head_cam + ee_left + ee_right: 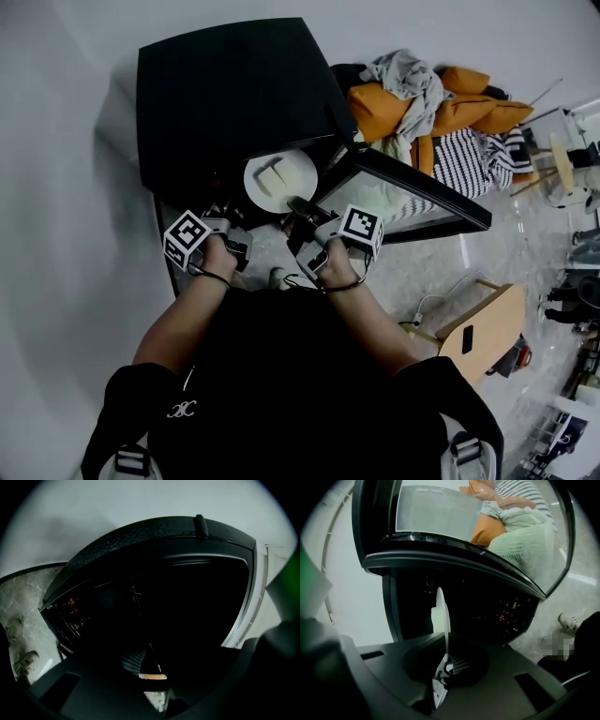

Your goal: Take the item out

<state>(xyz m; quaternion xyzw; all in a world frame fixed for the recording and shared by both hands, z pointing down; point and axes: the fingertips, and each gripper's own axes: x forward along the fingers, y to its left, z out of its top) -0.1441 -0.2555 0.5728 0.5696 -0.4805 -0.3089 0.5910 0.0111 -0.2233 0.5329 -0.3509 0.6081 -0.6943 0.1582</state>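
Your right gripper (298,208) has its jaws clenched on the near rim of the white plate (280,178). In the right gripper view the plate (440,616) stands edge-on between the jaws. It hangs level at the mouth of the black oven (234,94), carrying two pale slabs (272,176), with the open glass door (412,192) just to its right. Your left gripper (223,214) sits beside the plate's left edge, its jaws closed on nothing and aimed into the dark opening.
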